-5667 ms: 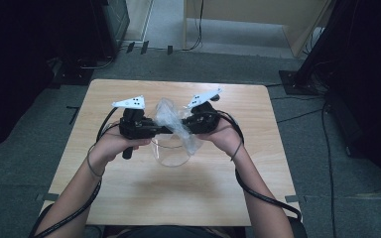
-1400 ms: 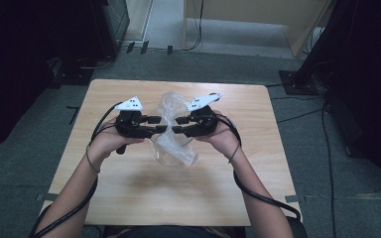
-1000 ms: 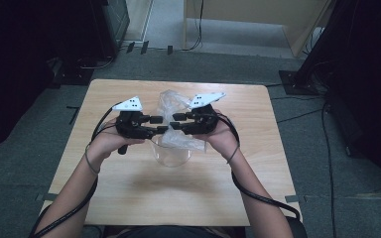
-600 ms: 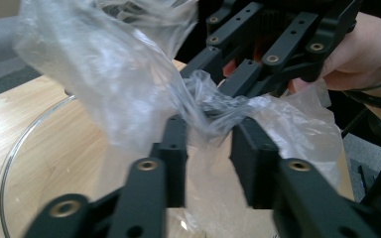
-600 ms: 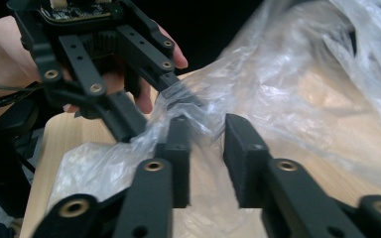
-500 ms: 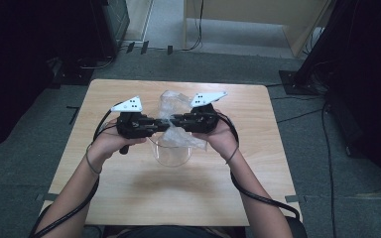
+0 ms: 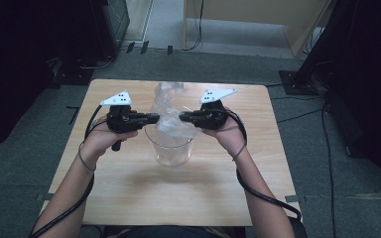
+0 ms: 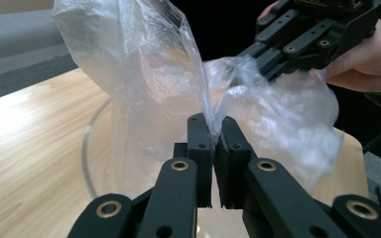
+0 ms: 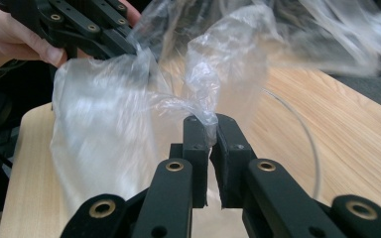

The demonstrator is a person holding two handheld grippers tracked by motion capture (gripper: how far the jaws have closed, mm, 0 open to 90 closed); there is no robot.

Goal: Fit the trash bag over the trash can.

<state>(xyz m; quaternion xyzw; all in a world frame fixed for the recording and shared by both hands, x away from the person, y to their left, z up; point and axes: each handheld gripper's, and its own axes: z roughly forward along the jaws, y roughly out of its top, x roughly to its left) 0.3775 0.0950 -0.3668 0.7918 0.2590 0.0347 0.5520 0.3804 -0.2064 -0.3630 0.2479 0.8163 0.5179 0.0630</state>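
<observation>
The table (image 7: 129, 198) takes up the middle of the high view, a pale wooden top with dark floor around it. At its centre stands a clear glass bowl (image 7: 169, 148), and a thin clear plastic bag (image 7: 166, 106) rises out of the bowl's mouth towards the upper middle of the frame, crumpled and partly bunched.

The left gripper (image 7: 151, 117) comes in from the left of the bowl, the right gripper (image 7: 182, 118) from the right, and they face each other over the rim. Both have just been closing, each with film between its jaws. In the left gripper view the jaws stand pressed together at centre frame, pinching a fold of the bag (image 8: 149, 84). In the right gripper view the jaws likewise pinch a twisted tuft of the bag (image 9: 213, 84), with the bowl's rim (image 9: 302, 134) curving at the right.

The work looks like opening the bag and lining the bowl with it. The main risk is that each pinch holds both layers of film rather than one, so pulling apart would stretch the bag instead of opening its mouth. The film is thin, and a hard sideways pull could tear it or slip it from the pads. A pull that drags upward might also tip or slide the light bowl.
</observation>
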